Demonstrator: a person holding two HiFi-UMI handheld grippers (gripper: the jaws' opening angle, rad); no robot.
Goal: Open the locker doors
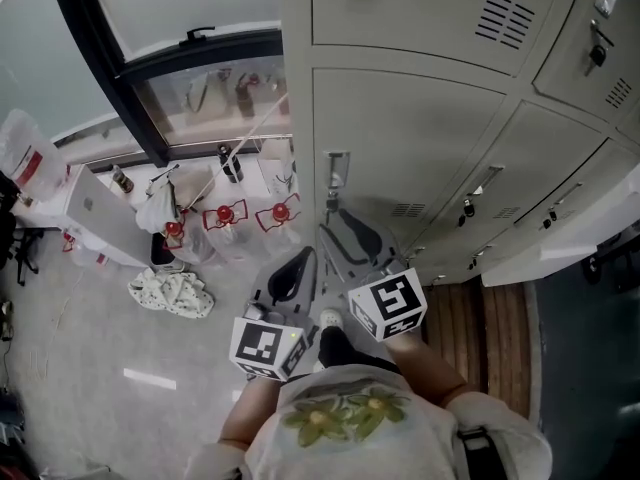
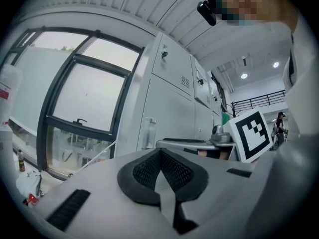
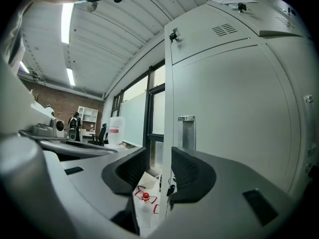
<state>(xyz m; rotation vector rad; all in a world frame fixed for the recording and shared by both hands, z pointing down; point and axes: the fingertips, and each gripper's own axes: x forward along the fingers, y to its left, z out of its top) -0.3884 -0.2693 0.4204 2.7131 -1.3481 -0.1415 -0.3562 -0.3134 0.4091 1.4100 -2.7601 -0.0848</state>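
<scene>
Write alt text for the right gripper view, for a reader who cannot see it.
The right gripper, jaws apart and empty, points at the left edge of a closed grey locker door, just below its metal handle. A smaller vented door sits above, and a window stands to the left.

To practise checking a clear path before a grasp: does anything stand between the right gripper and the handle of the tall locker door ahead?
Nothing visible does. The right gripper, jaws apart and empty, faces the locker door near its left edge; the handle sits just beyond the jaws with only open air between.
</scene>
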